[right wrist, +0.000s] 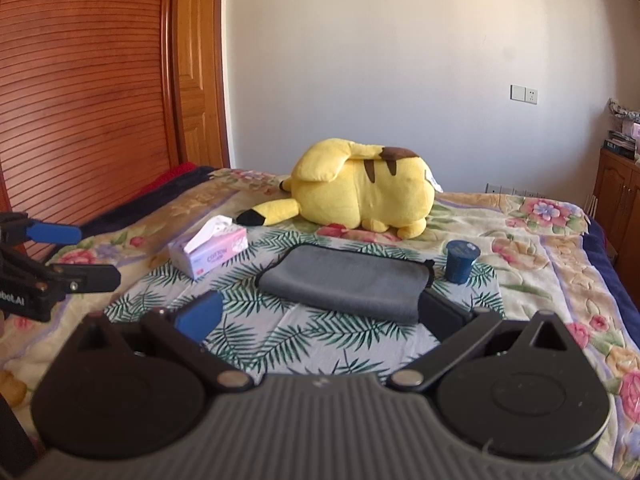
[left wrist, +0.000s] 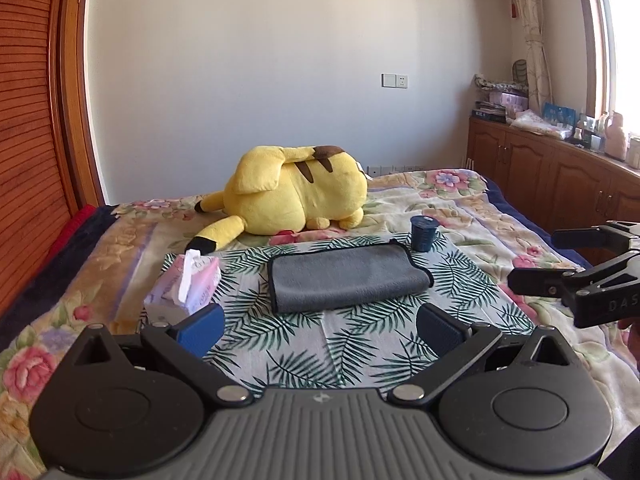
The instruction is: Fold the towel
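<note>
Left wrist view: I am holding both grippers released before the folded grey microfibre towel, lying crosswise ahead.

The left gripper has a grey ribbed housing behind the fingers, with a small emblem at its front edge. On each side of the housing sits a round black disc with a fainter circle pressed into it, and ahead of each disc a black bracket with a triangular cut-out. Black link bars run forward from silver round-headed screws to the fingers, which carry blue pads, the other one darker in shade. The right gripper is built alike: grey ribbed body, black discs, silver screws, one bright blue pad and one dark. Seen from the side, each gripper is black, with white lettering partly cut off by the frame edge.
</note>
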`<state>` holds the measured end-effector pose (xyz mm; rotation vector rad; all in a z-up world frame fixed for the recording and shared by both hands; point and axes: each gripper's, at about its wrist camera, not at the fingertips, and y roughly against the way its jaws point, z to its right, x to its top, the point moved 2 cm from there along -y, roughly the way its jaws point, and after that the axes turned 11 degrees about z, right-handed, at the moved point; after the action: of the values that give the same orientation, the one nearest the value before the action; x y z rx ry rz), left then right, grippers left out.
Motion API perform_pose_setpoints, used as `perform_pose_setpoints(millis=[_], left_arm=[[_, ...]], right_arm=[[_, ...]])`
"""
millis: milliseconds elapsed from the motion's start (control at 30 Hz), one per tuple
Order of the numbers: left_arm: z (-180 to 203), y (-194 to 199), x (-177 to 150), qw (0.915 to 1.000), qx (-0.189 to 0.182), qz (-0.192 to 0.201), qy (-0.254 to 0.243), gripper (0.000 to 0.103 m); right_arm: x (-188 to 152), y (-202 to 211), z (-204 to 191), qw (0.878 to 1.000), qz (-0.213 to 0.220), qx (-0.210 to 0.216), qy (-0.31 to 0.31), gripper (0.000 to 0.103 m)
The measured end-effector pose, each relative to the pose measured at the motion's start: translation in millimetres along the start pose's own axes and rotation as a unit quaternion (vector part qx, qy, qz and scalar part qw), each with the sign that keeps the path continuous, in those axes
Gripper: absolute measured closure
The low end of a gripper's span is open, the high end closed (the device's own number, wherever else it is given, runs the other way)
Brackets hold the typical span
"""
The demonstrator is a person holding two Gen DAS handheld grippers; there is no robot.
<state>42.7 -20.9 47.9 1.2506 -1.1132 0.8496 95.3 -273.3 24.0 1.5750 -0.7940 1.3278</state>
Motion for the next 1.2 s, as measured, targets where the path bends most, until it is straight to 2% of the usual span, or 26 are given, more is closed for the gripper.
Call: perform_pose_setpoints(millis=[367, 500, 700, 900, 1200], left_arm=[[7.6, 4.3, -33.7, 0.9994, 0.030, -0.015, -0.006, 0.019], [5.2, 5.6, -47.1, 0.9994, 0.020, -0.023, 0.015, 0.019], [8.2, 9.7, -64.5, 0.9993, 0.026, -0.027, 0.005, 0.019], [13.5, 10.4, -71.1, 0.9987, 0.040, -0.021, -0.023, 0.019], [16.6, 8.5, -73.7, 0.9991, 0.037, -0.012, -0.017, 0.019]], right_arm=[[-27.6, 18.1, -5.2, 1.000, -0.004, -0.019, -0.012, 0.000], [-38.4, 20.5, -4.1, 0.999, -0.013, -0.029, -0.018, 0.000], [-50.2, 26.3, -4.0, 0.999, -0.018, -0.035, -0.028, 0.000], [-56.3, 31.0, -3.4, 0.998, -0.015, -0.039, -0.041, 0.000], [-68.4, 30.9, -3.0, 0.998, -0.015, -0.045, -0.041, 0.000]])
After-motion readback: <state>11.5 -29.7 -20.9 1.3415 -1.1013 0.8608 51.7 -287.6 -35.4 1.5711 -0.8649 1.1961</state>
